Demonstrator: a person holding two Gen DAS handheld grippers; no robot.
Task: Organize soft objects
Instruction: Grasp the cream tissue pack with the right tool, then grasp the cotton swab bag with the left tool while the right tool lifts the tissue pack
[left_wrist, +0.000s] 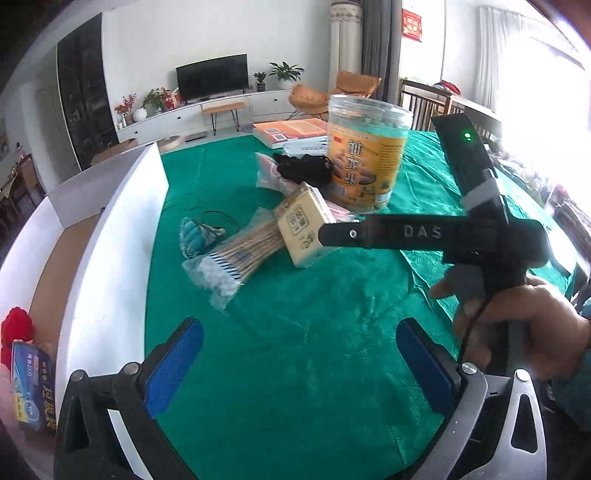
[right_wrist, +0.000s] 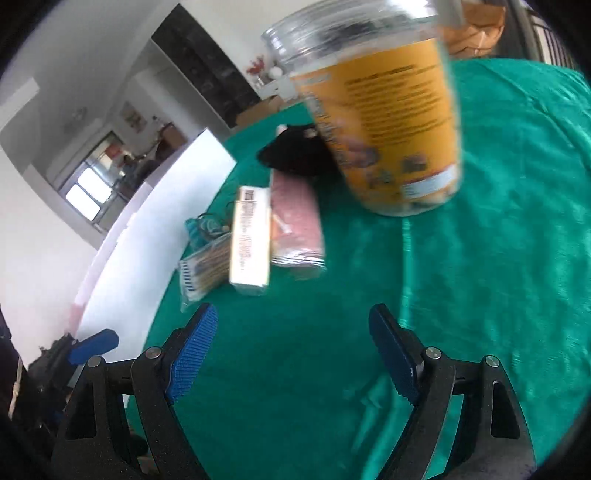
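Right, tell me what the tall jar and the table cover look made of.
The jar looks like clear glossy plastic: see-through ribbed top above a yellow printed label. The table cover looks like soft green fabric, slightly shiny, with wrinkles and folds.

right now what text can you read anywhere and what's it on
"DAS": right hand-held gripper, on its black body.
"油京果": jar, on its orange label; the small print is blurred.
QR code, no readable words: beige box.
Blue box: characters too distorted.
Red wall sign: too small.

Green-clothed table (left_wrist: 295, 332) — jar (left_wrist: 365, 155), cotton swabs (left_wrist: 236, 258), tan box (left_wrist: 303, 225) on it.
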